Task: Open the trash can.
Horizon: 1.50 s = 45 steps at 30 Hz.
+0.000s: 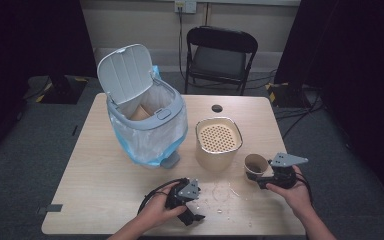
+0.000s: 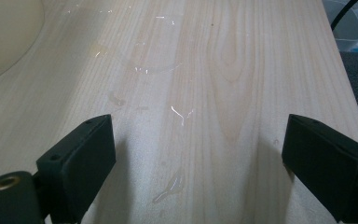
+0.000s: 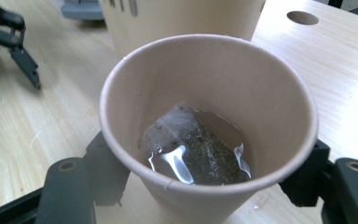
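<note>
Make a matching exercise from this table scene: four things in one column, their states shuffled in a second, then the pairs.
1. paper cup
2. bin
3. left gripper
4. strainer pot

a. lid raised, bag inside
b. jaws apart over wet wood
c. clamped between jaws, tea bag in liquid
d. perforated insert on top

Pairs: 1-c, 2-a, 3-b, 4-d

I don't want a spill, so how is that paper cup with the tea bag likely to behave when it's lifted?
The paper cup looks thin-walled, so it would probably dent under a hard squeeze from the right gripper. The liquid around the tea bag sits low, so the cup is probably light, yet it could slosh if tilted. Drops on the table suggest slippery, wet surfaces.
</note>
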Each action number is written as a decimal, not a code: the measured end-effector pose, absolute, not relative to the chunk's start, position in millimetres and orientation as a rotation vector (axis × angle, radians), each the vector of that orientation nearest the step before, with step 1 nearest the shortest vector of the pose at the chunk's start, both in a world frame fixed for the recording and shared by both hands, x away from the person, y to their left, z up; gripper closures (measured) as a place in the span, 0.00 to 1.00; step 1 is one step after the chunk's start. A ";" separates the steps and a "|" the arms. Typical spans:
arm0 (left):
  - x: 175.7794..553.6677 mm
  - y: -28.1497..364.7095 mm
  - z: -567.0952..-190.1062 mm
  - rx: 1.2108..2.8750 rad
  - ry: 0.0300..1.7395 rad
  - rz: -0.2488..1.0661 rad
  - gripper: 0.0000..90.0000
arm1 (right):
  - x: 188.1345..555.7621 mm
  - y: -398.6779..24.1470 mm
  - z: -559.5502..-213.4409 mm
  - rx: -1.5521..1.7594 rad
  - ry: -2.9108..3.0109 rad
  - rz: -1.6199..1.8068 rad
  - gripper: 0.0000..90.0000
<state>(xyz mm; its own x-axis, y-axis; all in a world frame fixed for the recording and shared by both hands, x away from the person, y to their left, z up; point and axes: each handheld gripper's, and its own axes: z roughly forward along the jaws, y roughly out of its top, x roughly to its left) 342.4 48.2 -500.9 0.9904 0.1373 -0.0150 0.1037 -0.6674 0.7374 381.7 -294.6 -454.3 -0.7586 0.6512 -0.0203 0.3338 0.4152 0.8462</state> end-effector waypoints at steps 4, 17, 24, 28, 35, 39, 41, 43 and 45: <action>342.4 48.2 -500.9 2.307 0.167 0.053 0.10 | 388.4 -294.1 -448.5 0.849 2.316 1.273 0.33; 342.3 48.0 -501.1 2.310 0.174 0.049 0.09 | 407.2 -299.0 -436.3 0.846 2.298 1.245 0.34; 342.3 48.0 -501.1 2.312 0.177 0.050 0.09 | 419.3 -303.8 -427.9 0.848 2.276 1.225 0.34; 342.6 47.6 -501.3 2.308 0.174 0.053 0.08 | 426.5 -303.4 -424.2 0.844 2.267 1.208 0.34; 342.4 47.9 -501.1 2.313 0.179 0.051 0.08 | 438.3 -301.5 -420.3 0.846 2.257 1.206 0.35; 342.6 47.6 -501.3 2.308 0.175 0.053 0.08 | 445.0 -302.1 -418.3 0.843 2.254 1.196 0.35; 342.6 47.6 -501.3 2.308 0.176 0.053 0.08 | 447.9 -302.6 -416.5 0.847 2.245 1.203 0.35; 342.6 47.5 -501.3 2.308 0.176 0.053 0.08 | 451.0 -302.7 -414.2 0.846 2.238 1.204 0.35; 342.7 47.5 -501.3 2.309 0.176 0.053 0.08 | 455.3 -302.4 -411.2 0.839 2.236 1.198 0.35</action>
